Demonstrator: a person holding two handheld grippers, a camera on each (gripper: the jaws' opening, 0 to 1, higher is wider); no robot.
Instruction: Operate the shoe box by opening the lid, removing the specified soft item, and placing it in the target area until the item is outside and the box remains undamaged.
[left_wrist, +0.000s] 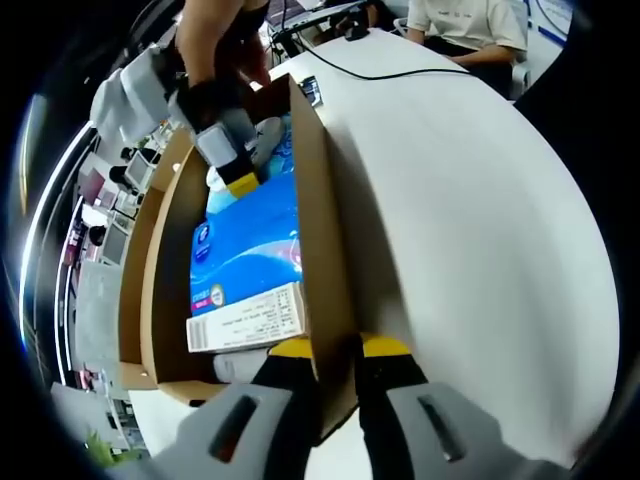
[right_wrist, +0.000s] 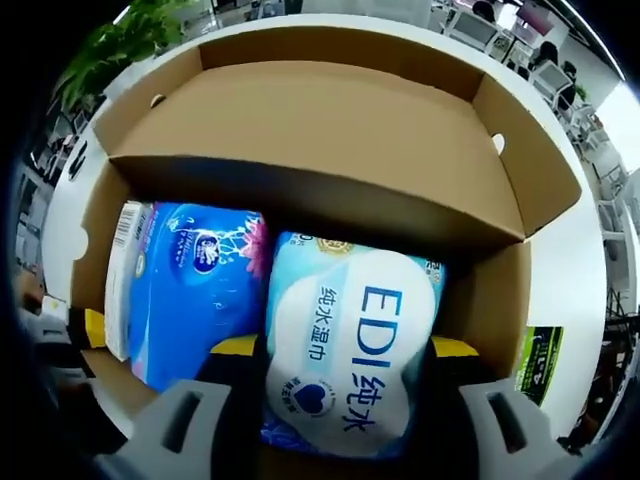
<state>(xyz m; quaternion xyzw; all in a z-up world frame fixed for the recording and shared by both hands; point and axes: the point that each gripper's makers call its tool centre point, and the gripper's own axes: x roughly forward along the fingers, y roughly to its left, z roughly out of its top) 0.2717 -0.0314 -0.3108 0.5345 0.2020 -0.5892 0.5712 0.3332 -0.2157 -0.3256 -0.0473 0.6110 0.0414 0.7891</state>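
White table (left_wrist: 480, 200), right tool (right_wrist: 340, 350) clamping wipes pack (right_wrist: 345, 350)

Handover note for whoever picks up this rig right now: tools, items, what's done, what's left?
Left tool: jaws clamped on the brown cardboard shoe box wall, steadying it.
Right tool: inside the box, jaws astride the light-blue EDI wet-wipes pack, apparently gripping it.
The blue tissue pack lies beside it.
Done: lid open.
Left: lift the wipes pack out and place it on the white table.

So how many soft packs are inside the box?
2. The EDI wipes pack sits between the right gripper jaws; the blue tissue pack lies beside it in the shoe box. More could be hidden underneath.
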